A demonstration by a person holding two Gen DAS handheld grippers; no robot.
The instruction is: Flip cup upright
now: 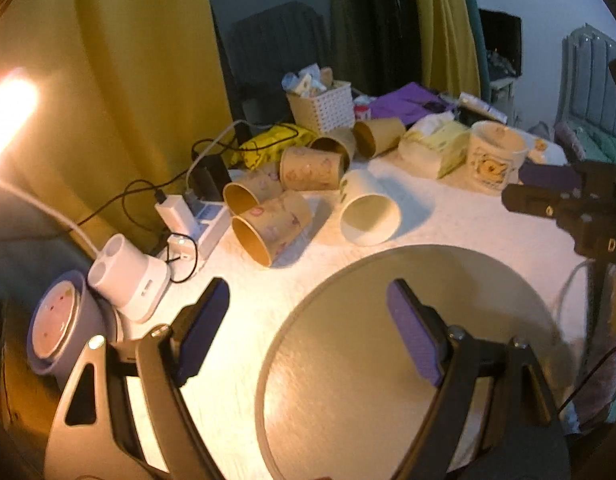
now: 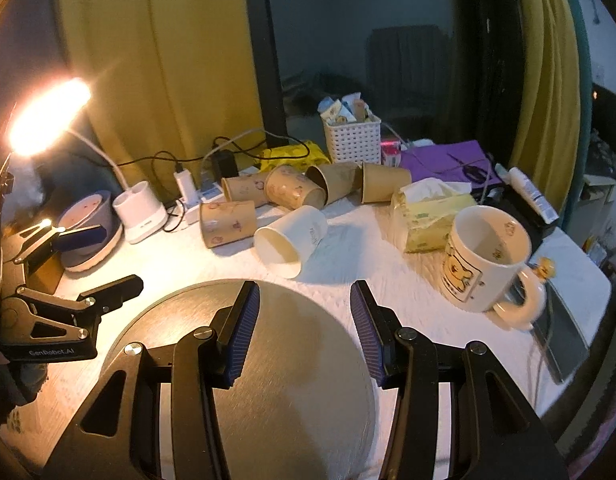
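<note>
A white paper cup (image 1: pixel 367 212) lies on its side on the table, mouth toward me; it also shows in the right wrist view (image 2: pixel 290 238). Several brown paper cups (image 1: pixel 274 224) lie tipped behind it, seen too in the right wrist view (image 2: pixel 228 222). My left gripper (image 1: pixel 308 328) is open and empty above the edge of a round metal tray (image 1: pixel 347 380). My right gripper (image 2: pixel 304 328) is open and empty over the same tray (image 2: pixel 288 400), short of the white cup. The left gripper (image 2: pixel 98 260) shows at the left of the right wrist view.
A white mug (image 2: pixel 485 258) stands upright at the right beside a tissue pack (image 2: pixel 431 216). A white basket (image 2: pixel 352 140), power strip and chargers (image 1: pixel 188 216), lamp base (image 1: pixel 128 276) and a purple bowl (image 1: pixel 60 324) crowd the back and left.
</note>
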